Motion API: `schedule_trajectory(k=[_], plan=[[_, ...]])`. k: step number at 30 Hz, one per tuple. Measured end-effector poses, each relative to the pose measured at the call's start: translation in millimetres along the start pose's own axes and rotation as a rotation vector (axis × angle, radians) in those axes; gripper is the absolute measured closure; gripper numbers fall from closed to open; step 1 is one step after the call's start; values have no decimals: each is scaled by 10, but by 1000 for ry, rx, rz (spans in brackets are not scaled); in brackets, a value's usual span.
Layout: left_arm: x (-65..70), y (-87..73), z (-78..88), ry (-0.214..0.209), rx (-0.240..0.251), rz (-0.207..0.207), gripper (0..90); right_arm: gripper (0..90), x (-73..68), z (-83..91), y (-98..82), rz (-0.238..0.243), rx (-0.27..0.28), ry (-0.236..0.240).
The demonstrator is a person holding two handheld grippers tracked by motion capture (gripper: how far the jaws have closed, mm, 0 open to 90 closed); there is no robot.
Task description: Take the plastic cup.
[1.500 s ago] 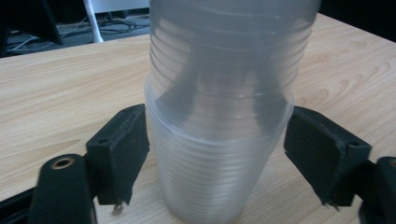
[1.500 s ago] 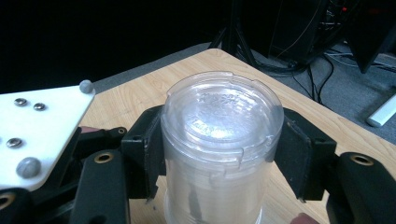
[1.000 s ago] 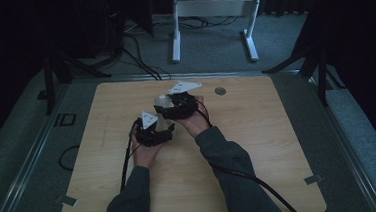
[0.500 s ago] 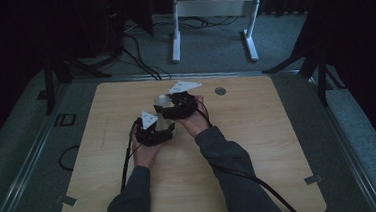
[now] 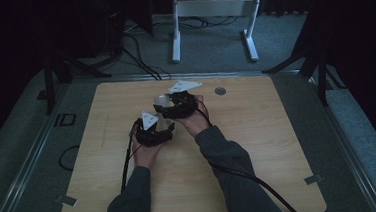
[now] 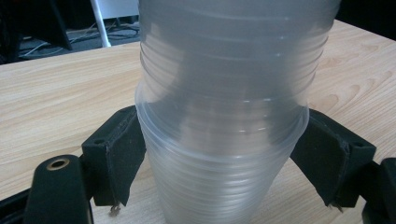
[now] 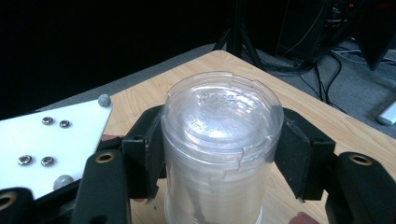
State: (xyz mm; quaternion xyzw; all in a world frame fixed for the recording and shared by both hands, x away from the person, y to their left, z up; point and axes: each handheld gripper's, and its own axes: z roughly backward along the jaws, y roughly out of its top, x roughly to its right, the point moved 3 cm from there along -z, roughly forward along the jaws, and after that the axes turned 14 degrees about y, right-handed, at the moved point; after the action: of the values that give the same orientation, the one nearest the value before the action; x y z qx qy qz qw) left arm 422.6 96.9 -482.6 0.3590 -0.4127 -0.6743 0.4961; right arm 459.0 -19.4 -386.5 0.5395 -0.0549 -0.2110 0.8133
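Both grippers are clamped on one stack of clear, ribbed plastic cups [image 6: 224, 116] standing upside down near the middle of the pale wooden table [image 5: 259, 146]. Nearest the person, the left gripper [image 5: 153, 131] holds the lower part of the stack: in the left gripper view its two black padded jaws press against either side just below a protruding cup rim. Just beyond it, the right gripper [image 5: 178, 106] grips the top of the stack, and in the right gripper view its jaws bear on both sides of the uppermost cup [image 7: 222, 135], whose flat embossed base faces up. The work looks like pulling that top cup off the rest. The risk, as I judge it, lies in the thin walls: too hard a squeeze could buckle the cup and lock it onto the one beneath, so several lift together, while too light a hold on the smooth plastic could let the jaws slip. A crooked pull might tip the whole stack. Farther off, a small grey round disc [image 5: 220, 90] lies on the table's far side.
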Motion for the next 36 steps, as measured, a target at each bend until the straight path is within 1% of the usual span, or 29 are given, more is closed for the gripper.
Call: schedule_trajectory(k=[7,12,14,20,24,28,29,36], plan=[[5,-5,0,-2,-2,-6,205,390,-9,22,39,9,13,4],[8,-10,-6,-3,-2,-6,205,392,-8,33,54,13,12,6],[10,-11,-6,-4,-2,-6,203,395,-2,60,87,14,17,12],[13,-23,-12,-2,-14,-5,201,400,4,72,104,-4,21,18],[10,-25,-11,-2,-18,-8,200,404,-2,101,135,-4,33,22],[10,-26,-13,-6,-23,3,200,406,-12,133,172,-6,45,25],[8,-27,-13,-7,-26,4,200,407,-11,144,183,-12,50,28],[1,-26,-8,-14,-32,11,193,408,-17,175,223,-13,60,33]])
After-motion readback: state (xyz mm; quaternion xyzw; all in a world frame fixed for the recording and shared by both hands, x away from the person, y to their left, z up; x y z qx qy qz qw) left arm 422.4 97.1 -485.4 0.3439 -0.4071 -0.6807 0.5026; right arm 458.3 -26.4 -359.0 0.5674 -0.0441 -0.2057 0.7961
